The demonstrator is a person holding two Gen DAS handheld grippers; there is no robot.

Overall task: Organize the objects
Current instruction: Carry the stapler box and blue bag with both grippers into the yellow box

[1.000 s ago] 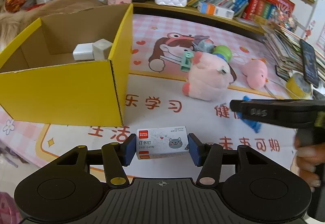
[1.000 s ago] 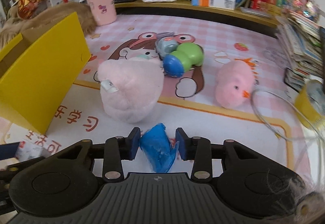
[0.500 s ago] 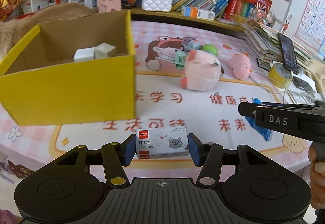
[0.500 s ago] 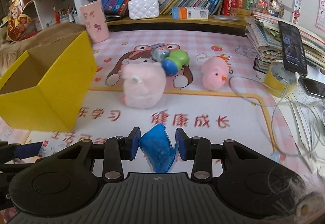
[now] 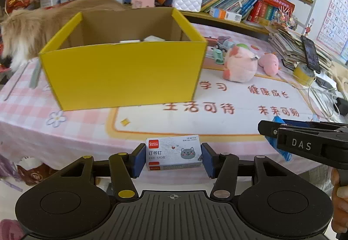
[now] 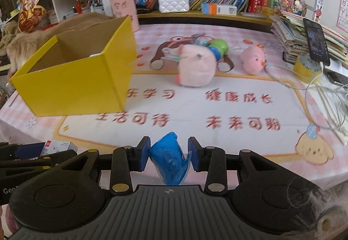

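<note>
1. Holding two loads clear of the table: the left gripper [image 5: 173, 156] pinches a staple box [image 5: 173, 152] by its short ends, label up. End-on clamping on a rigid carton probably gives the pads flat faces to bear on.
2. The right gripper [image 6: 169, 154] pinches a blue crumpled wrapper [image 6: 168, 160]. The jaws stand narrower here because the thing is soft and squashes; it hangs down between the pads and below them.
3. In the left view the right gripper sits at 3 o'clock, just beside the left one; both point down at the mat [image 6: 195, 109] from the near table edge.
4. The yellow box [image 5: 121, 74] stands at 11–12 o'clock in the left view, 9–10 o'clock in the right view, with its open top up. Judged to be the drop target: two pale items [image 5: 141, 39] already lie inside at the far wall.
5. Neither load is over the opening yet; both need lifting over the near wall before release.
6. Further out, around 1 o'clock: a large pink plush [image 6: 196, 68], a small pink plush [image 6: 253, 60] and a green-blue toy [image 6: 217, 47] lie unsorted on the mat.
7. Risk: the wrapper may cling to a pad on release.
</note>
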